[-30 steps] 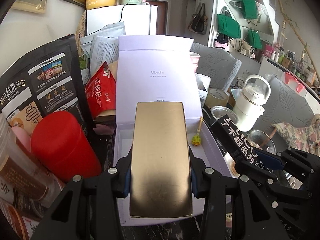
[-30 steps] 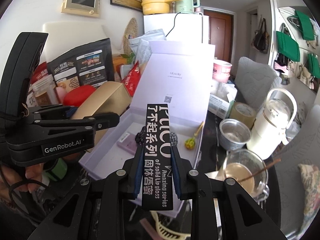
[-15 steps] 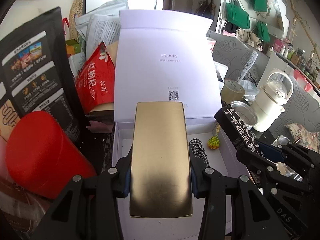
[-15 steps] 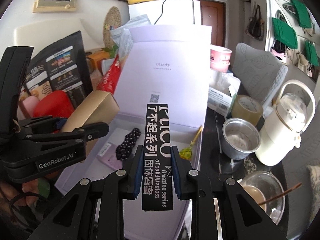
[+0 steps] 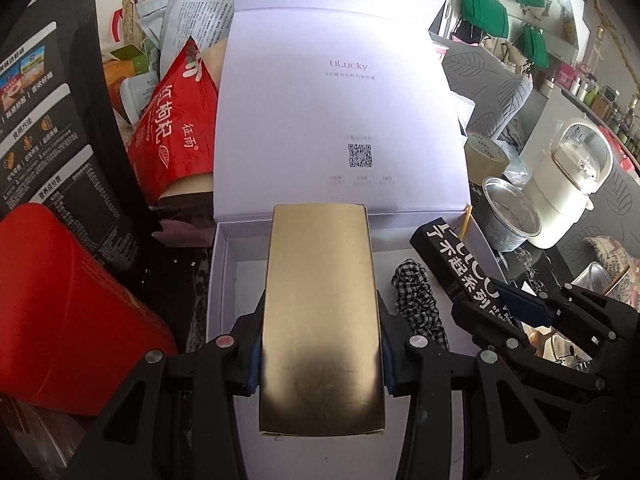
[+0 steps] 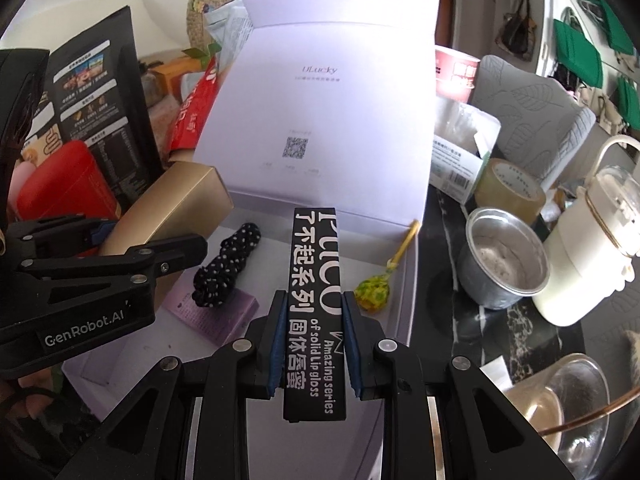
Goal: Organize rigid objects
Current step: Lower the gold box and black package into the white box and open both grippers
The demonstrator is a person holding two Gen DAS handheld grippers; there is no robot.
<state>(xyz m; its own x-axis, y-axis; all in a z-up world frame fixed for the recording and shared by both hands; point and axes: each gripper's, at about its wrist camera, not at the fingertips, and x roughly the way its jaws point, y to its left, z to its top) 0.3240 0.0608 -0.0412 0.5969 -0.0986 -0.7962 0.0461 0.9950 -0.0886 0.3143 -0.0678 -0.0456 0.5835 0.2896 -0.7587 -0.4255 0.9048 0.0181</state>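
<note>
You have both loads in hand and neither is put down yet. Your left tool (image 5: 322, 354) is clenched on the gold box (image 5: 320, 320), its blue pads pressed to the two long sides, and the box hangs over the left half of the open white box (image 6: 408, 280). Your right tool (image 6: 314, 346) grips the black lip-gloss carton (image 6: 314, 300) the same way, by its narrow sides, and holds it above the middle of that tray, pointing toward the raised lid (image 5: 340, 92).

Inside the tray a few things already lie: a black-and-white checked scrunchie (image 6: 226, 268), a pale purple card (image 6: 224, 312) under it, and a lollipop (image 6: 374, 290) with its yellow stick leaning on the right wall. So the sorting is partly done (those pieces count as stowed, by my reading), and the two boxes you carry are the step in hand.

What is left, as I judge it: lower both boxes to the tray floor and let go. The gold box has bare floor beneath it on the left; the black carton sits between scrunchie and lollipop, so mind that gap. Around the tray the worktop (image 6: 504, 320) is crowded with a red canister (image 5: 64, 312), a red pouch (image 5: 172, 120), a tape roll (image 6: 510, 188) and a metal cup (image 6: 502, 260); whether any of them belong in the box I cannot tell.
</note>
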